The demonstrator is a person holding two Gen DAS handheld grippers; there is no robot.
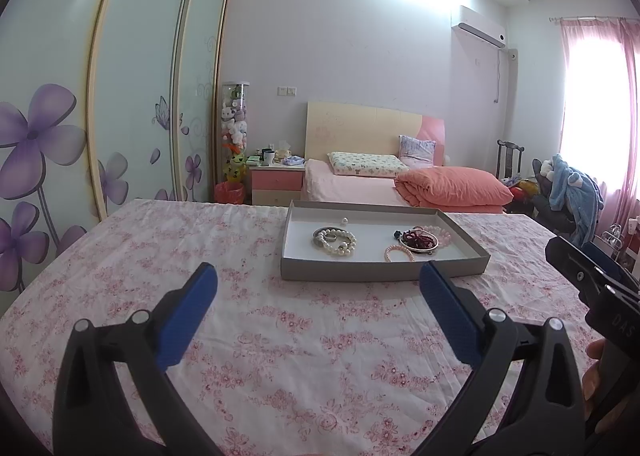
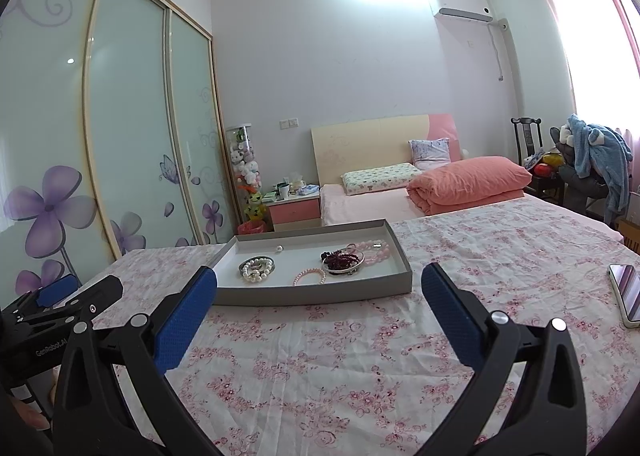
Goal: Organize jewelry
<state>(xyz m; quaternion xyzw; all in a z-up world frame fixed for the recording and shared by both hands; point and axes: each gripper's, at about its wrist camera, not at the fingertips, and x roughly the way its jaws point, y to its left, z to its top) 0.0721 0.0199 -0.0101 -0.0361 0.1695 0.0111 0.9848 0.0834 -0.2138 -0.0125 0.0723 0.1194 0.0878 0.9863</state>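
A shallow grey tray [image 1: 384,276] [image 2: 312,294] lies on the floral tablecloth ahead of both grippers. In it lie a white pearl bracelet [image 1: 335,243] [image 2: 257,268] with a silver ring, a small pink bead bracelet [image 1: 398,254] [image 2: 309,277], a dark red bead string on a silver bangle [image 1: 418,240] [image 2: 342,259], a pale pink bracelet [image 1: 440,232] [image 2: 374,250] and a loose pearl [image 1: 343,220] [image 2: 279,248]. My left gripper [image 1: 318,280] is open and empty, short of the tray. My right gripper [image 2: 319,284] is open and empty, just before the tray's near wall.
A phone [image 2: 628,294] lies on the table at the far right. The table's cloth [image 1: 280,356] spreads wide in front. Behind stand a bed [image 1: 360,183], a pink nightstand [image 1: 276,181], sliding wardrobe doors [image 1: 120,95] and a chair with clothes [image 2: 592,163].
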